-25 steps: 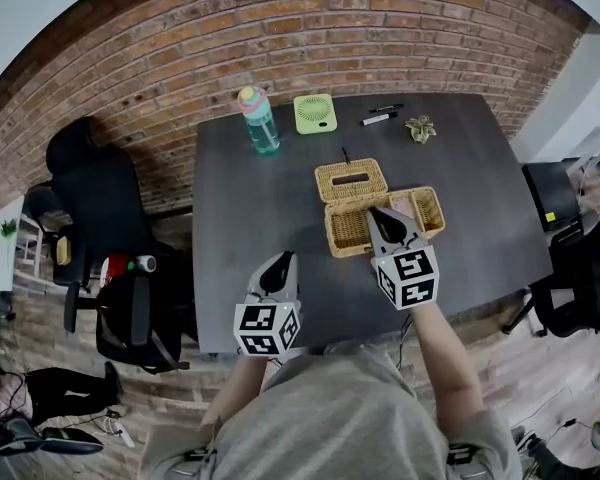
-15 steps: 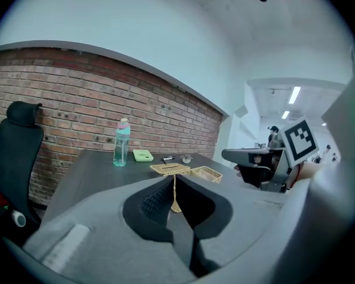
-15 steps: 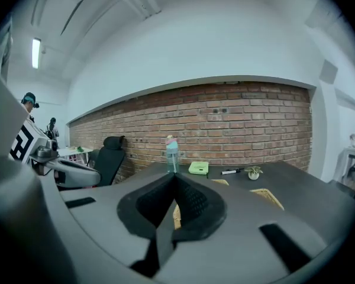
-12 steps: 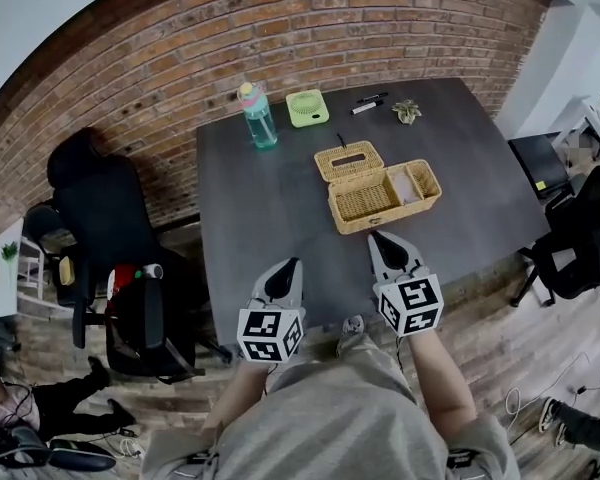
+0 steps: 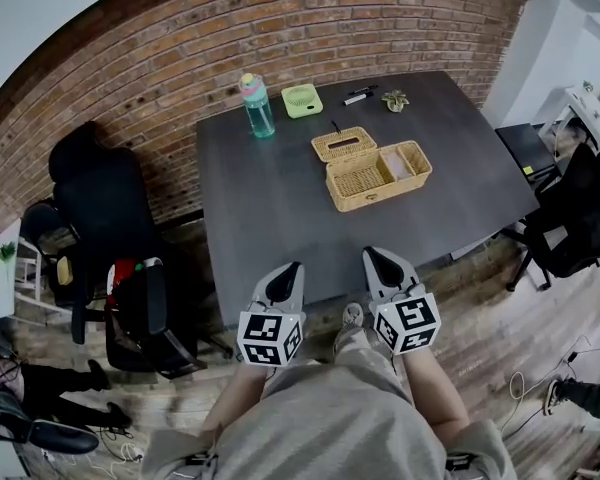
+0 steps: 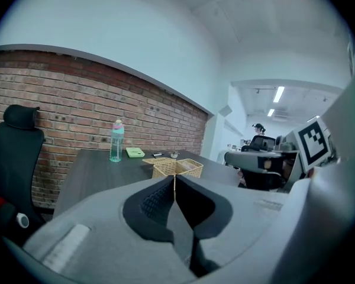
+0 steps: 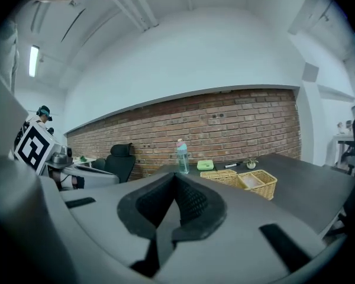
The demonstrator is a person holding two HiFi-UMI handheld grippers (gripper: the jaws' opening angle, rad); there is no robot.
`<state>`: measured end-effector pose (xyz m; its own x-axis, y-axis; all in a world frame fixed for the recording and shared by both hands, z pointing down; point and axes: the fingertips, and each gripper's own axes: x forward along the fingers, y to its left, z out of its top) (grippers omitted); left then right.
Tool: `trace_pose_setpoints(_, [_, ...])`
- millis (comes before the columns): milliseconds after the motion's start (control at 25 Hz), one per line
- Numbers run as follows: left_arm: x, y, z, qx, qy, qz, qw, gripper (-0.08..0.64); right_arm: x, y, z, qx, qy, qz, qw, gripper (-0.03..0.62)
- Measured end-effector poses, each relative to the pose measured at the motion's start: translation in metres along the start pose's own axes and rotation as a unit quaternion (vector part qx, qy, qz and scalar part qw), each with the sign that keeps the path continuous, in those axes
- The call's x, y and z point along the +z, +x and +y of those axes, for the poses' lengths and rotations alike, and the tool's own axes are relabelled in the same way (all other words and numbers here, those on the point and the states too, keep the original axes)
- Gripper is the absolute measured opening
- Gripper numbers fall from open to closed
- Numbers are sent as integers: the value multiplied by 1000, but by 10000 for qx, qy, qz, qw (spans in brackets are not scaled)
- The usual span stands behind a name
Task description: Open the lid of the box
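Note:
A wicker box [image 5: 380, 176] stands on the dark table [image 5: 260, 218] with its lid [image 5: 343, 144] swung back flat behind it, so the compartments lie bare. Both grippers hang at the table's near edge, well short of the box. My left gripper [image 5: 291, 268] is shut with nothing in it. My right gripper [image 5: 373, 255] is also shut and empty. The left gripper view has its closed jaws [image 6: 175, 179] pointing at the distant box [image 6: 183, 168]. From the right gripper [image 7: 176, 179], the box [image 7: 251, 182] and lid [image 7: 219, 175] sit far off to the right.
Along the table's far side stand a teal water bottle [image 5: 257, 106], a green fan [image 5: 302, 100], a marker [image 5: 358, 96] and a small plant [image 5: 395, 100]. A black office chair [image 5: 100, 203] and a bag [image 5: 145, 318] are on the left, more chairs [image 5: 570, 218] on the right.
The right gripper has drawn back from the box to the table's near edge. The person has stepped back, so the table and box appear farther away. The box stays open.

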<state>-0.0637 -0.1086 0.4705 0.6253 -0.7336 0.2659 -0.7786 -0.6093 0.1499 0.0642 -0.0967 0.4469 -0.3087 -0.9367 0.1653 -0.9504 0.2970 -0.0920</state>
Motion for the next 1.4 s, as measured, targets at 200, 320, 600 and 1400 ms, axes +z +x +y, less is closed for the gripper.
trace_pose_setpoints(200, [-6, -30, -12, -15, -13, -83, 10000, 21, -5, -30, 29, 76, -84, -53, 9999, 3])
trace_pose_setpoints(320, [-8, -47, -18, -16, -2, -126, 9999, 21, -8, -45, 45, 112, -89, -91, 9999, 3])
trace_pose_setpoints(600, [-22, -78, -28, 8, -22, -149, 9999, 21, -16, -73, 72, 182, -149, -152, 9996, 3])
trace_pose_setpoints(1400, [-26, -101, -41, 32, -44, -208, 9998, 21, -26, -99, 82, 88, -174, -148, 9997, 1])
